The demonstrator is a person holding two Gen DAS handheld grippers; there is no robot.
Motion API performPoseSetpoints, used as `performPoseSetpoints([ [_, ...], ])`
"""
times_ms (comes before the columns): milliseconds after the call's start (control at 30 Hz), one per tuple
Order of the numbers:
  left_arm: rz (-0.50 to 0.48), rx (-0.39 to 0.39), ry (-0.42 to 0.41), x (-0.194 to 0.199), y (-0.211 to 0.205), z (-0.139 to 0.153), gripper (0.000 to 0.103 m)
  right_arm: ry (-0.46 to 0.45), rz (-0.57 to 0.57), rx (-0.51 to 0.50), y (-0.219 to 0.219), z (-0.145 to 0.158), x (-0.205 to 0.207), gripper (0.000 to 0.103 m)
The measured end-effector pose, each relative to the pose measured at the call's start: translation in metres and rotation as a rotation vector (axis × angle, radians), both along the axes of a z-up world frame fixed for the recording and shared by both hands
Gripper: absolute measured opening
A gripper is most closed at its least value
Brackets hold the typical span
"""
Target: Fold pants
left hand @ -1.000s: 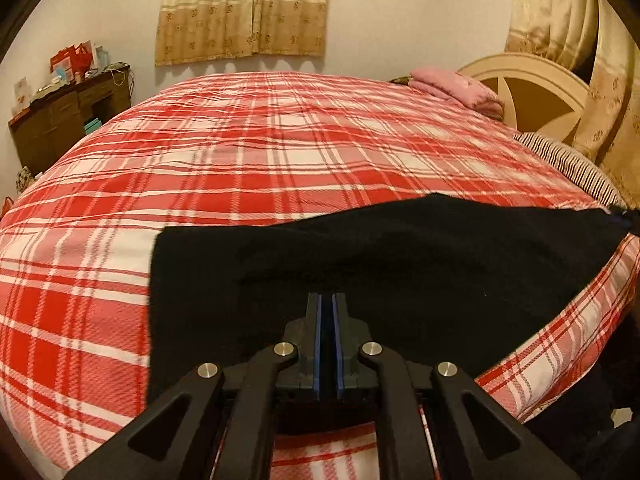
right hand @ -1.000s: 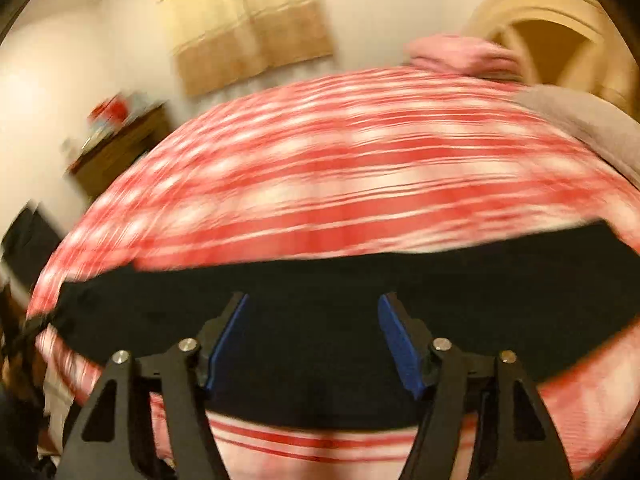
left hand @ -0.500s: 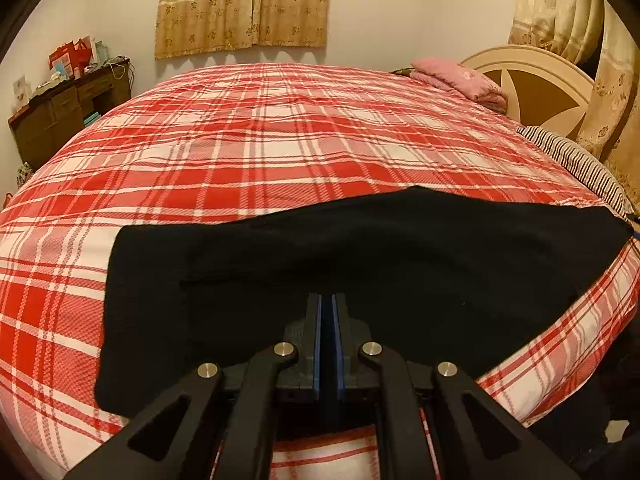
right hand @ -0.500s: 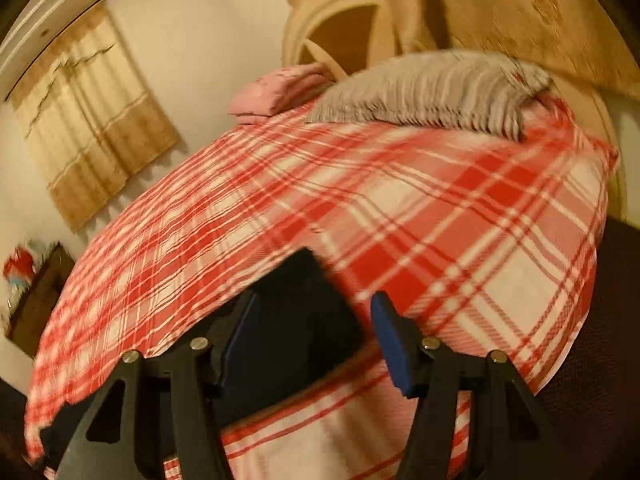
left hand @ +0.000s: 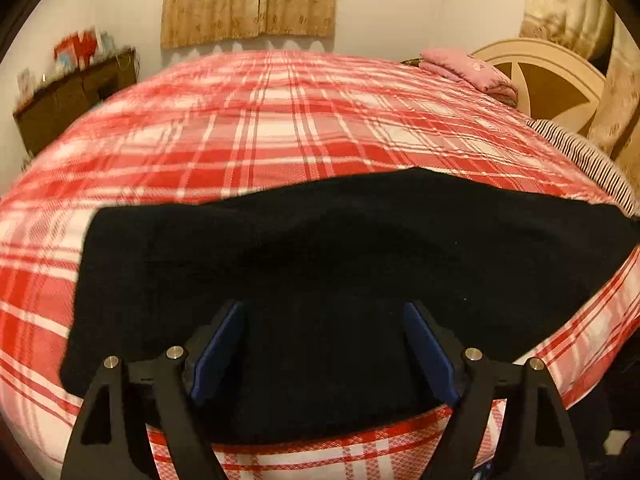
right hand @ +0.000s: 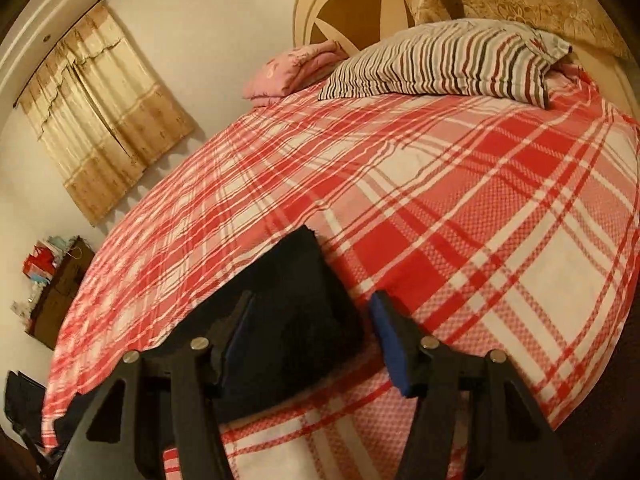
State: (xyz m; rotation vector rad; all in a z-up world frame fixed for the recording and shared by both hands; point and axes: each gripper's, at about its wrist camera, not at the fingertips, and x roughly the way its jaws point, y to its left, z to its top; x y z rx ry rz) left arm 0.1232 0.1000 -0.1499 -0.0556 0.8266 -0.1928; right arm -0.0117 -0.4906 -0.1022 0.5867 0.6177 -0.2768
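Since the earlier frames the left gripper [left hand: 324, 344] has just been opening, its jaws clenched a moment ago and now spread wide above the black pants [left hand: 320, 264], with cloth below them but none pinched. Meanwhile the right gripper [right hand: 310, 336] has swung from mid-cloth to the pants' end; its jaws stand apart, released, straddling that corner without pressing it. At the room's left a dark wooden cabinet [left hand: 68, 96] carries red clutter against the pale wall. Beige curtains [left hand: 250, 0] hang behind. The pants lie flat along the near edge of a bed with a red and white plaid cover [left hand: 280, 128]. Further right sit folded pink bedding [left hand: 468, 68], a striped pillow [right hand: 448, 60] and a cream headboard [left hand: 552, 76].
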Motion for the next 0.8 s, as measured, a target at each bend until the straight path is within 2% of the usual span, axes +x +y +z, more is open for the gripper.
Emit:
performPoseSetpoints([
  [133,-0.001,-0.004,-0.008,-0.002,-0.001,0.001,0.083,-0.018,0.033,0.000,-0.001,-0.004,0.003,0.060],
  [200,0.005,-0.001,-0.005,-0.001,-0.002,-0.001,0.083,-0.025,0.034,0.026,-0.006,-0.006,0.003,0.052],
  [300,0.015,-0.007,-0.012,-0.001,-0.002,-0.004,0.083,-0.044,0.040,0.080,-0.013,-0.007,-0.002,0.049],
  [400,0.022,-0.001,-0.023,-0.001,-0.004,-0.005,0.084,-0.027,0.044,0.058,-0.010,-0.007,0.003,0.046],
  [433,0.024,0.000,-0.024,-0.001,-0.004,-0.005,0.084,-0.026,0.049,0.059,-0.009,-0.008,0.004,0.041],
  [467,0.028,0.000,-0.026,-0.001,-0.004,-0.005,0.085,-0.023,0.066,0.069,-0.009,-0.009,0.007,0.016],
  [500,0.032,-0.001,-0.027,-0.001,-0.005,-0.005,0.085,-0.028,0.110,0.116,-0.009,-0.013,0.011,0.013],
  [533,0.034,-0.002,-0.027,-0.001,-0.005,-0.005,0.085,-0.052,0.122,0.149,-0.009,-0.016,0.010,0.013],
  [633,0.037,-0.023,-0.028,-0.001,-0.002,-0.005,0.085,-0.078,0.113,0.128,-0.006,-0.008,0.006,0.013],
  [800,0.049,-0.063,-0.026,0.000,0.002,-0.003,0.085,-0.172,0.114,0.063,0.011,0.031,-0.008,0.013],
])
